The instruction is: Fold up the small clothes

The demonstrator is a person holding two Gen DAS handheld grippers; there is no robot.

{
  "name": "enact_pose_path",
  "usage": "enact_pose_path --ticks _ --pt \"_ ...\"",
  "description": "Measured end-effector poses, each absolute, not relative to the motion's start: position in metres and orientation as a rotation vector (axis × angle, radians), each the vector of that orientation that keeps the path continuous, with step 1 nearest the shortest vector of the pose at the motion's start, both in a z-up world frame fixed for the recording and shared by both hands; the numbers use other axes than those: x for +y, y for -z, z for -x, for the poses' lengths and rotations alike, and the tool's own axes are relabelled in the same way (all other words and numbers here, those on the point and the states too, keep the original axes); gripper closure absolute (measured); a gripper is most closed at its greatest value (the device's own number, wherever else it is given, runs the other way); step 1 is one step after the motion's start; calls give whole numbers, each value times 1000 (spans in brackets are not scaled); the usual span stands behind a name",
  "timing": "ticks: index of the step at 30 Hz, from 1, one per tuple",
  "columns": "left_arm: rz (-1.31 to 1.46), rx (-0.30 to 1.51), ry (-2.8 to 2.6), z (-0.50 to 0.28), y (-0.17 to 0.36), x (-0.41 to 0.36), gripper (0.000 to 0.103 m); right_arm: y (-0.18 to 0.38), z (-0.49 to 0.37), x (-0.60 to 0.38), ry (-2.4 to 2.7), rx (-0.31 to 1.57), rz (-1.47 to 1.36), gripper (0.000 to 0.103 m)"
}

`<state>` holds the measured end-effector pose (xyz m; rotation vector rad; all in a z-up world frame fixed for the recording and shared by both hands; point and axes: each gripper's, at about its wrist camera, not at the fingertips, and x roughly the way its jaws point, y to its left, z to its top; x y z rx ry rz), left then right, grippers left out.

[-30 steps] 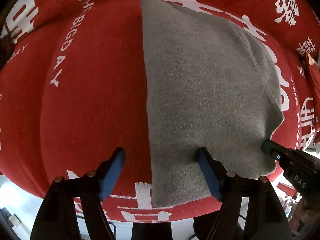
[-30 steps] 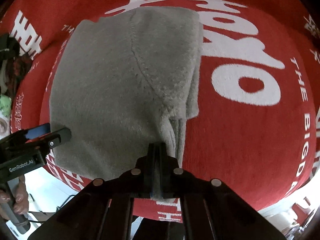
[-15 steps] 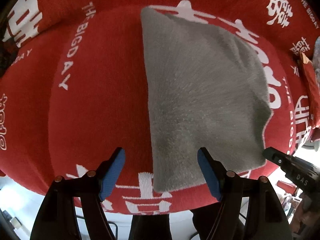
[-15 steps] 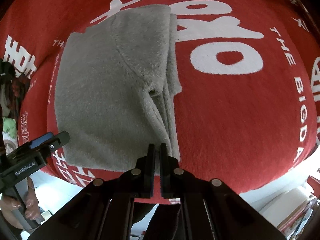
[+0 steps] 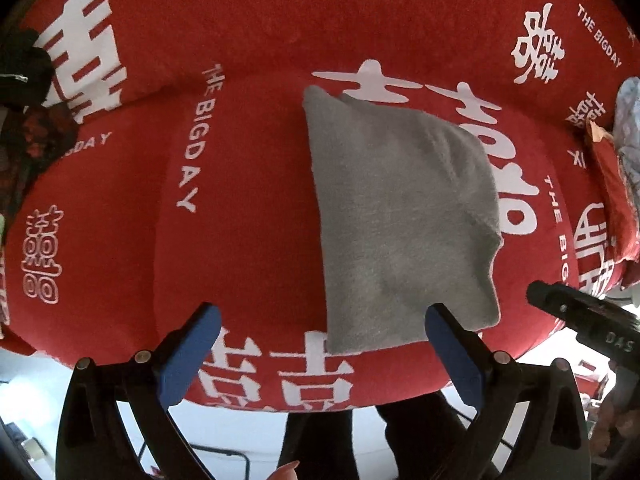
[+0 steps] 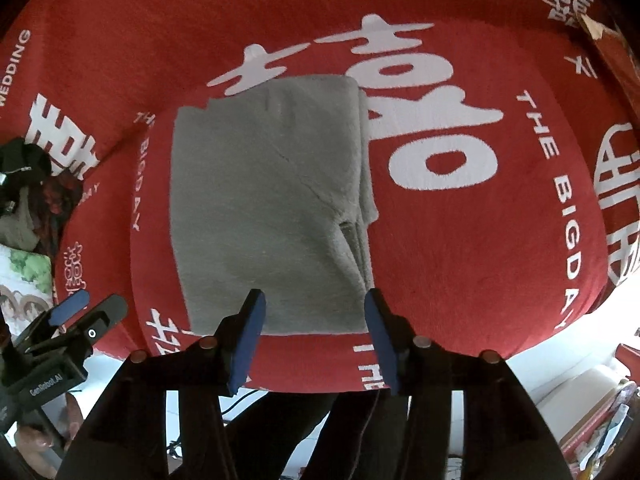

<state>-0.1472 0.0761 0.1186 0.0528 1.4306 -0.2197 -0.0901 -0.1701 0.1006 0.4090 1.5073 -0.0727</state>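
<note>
Both our grippers are lifting away from what they were pressing a second ago. Beneath us the red blanket is carrying the folded grey garment, lying free. Our left gripper and right gripper are opening, grasping nothing.

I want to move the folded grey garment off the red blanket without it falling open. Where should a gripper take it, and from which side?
Probably at the stacked open edges of the grey garment, on its right side in the right wrist view, coming straight down from above. All the loose layers meet there, so one pinch catches them together; the opposite edge is a smooth closed fold lying flat on the red blanket.
</note>
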Motion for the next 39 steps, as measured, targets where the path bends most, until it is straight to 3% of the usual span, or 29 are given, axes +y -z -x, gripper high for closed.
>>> enact_pose_path --ticks 2,7,28,39 --pt "-88 1417 197 149 -125 76 1 -109 88 -165 79 1492 -375 24" --pt "-132 1335 157 151 -151 79 1 -132 83 -150 77 1461 -272 14" --pt "-116 1406 145 160 -203 73 1 -194 78 -154 126 1484 -213 14" --pt "-78 1398 91 157 -214 64 1 -200 75 -153 82 1504 -146 14"
